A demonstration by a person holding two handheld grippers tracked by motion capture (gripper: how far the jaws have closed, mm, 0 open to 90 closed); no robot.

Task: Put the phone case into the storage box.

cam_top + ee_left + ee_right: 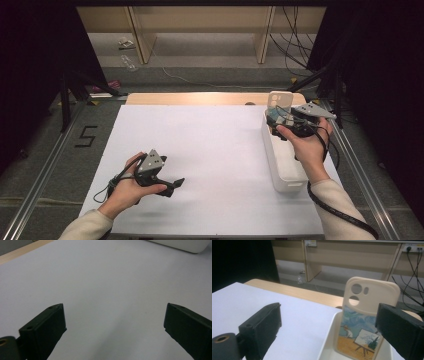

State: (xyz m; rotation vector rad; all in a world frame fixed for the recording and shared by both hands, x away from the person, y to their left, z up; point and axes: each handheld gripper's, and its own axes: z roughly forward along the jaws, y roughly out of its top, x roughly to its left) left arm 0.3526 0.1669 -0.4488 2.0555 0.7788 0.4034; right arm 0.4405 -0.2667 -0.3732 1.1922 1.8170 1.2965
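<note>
A white sheet [210,160] covers almost the whole desk [200,98], leaving a strip of pale wood bare along the far edge. On the sheet at the right side lies a long white tray [282,172], running from near to far. A phone case [279,101] stands upright at the tray's far end.

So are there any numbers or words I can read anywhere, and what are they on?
"5": one big black number on the grey floor left of the table.
The phone case standing in the white bin carries a painted picture, with no words I can read.
The grippers, left gripper and right gripper, show no labels I can make out.
</note>
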